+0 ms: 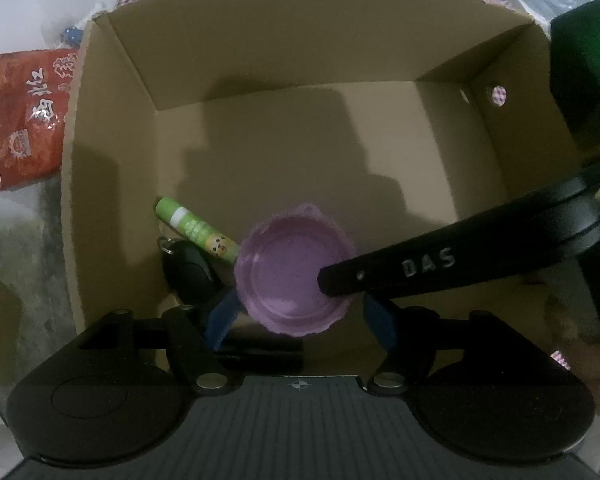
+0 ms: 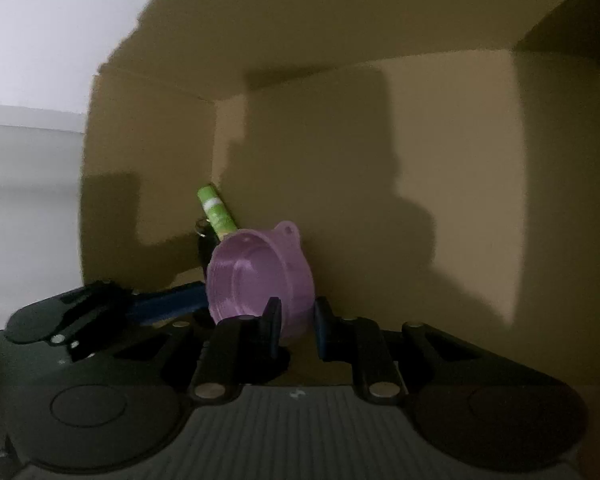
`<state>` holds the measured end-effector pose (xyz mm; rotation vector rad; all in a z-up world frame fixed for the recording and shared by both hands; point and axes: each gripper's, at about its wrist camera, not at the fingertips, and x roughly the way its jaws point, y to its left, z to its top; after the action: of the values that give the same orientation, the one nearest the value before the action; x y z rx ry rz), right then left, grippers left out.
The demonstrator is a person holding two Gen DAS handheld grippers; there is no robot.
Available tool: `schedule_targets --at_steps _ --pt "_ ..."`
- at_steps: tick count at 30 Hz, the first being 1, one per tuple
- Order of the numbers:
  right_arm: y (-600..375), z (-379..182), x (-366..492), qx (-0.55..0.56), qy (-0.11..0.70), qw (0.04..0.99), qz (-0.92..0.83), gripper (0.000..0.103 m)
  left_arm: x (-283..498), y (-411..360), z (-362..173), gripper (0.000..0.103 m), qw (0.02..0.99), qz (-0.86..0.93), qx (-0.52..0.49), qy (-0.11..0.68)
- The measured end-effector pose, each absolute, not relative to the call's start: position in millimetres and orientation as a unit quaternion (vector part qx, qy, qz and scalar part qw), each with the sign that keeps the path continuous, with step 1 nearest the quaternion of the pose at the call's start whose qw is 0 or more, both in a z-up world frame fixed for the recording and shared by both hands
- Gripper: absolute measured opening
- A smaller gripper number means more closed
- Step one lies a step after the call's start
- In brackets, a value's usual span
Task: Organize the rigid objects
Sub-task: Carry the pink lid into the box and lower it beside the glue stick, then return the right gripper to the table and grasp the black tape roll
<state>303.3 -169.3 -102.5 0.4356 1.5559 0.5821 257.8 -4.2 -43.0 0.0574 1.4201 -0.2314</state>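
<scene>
Here, a round purple plastic bowl is seen low-centre in the plain cardboard box | its rim is clamped by the right hand-held gripper | left hand-held gripper is held apart around it | a smooth green tube and black key fob are seen beside it.

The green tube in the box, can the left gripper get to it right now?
Probably not directly. The purple bowl sits between the left gripper's open fingers, and the green tube lies beyond, off to the left, touching the bowl.
</scene>
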Motion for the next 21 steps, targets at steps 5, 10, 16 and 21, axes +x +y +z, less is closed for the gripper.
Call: schedule_targets --at_steps 5,10,16,21 --pt "-176 -107 299 0.187 0.692 0.649 0.254 0.020 254 -7 -36 0.074 0.754 -0.109 0.025 0.647" --pt "-187 -101 300 0.205 0.697 0.639 0.252 0.026 247 -4 -19 0.080 0.763 -0.108 0.023 0.636" --pt "-207 -66 302 0.235 0.651 0.674 0.260 0.052 231 2 18 0.082 0.799 -0.098 0.041 0.592" --pt "-244 -21 276 0.278 0.593 0.698 0.290 0.052 207 11 57 0.082 0.830 -0.096 0.029 0.548"
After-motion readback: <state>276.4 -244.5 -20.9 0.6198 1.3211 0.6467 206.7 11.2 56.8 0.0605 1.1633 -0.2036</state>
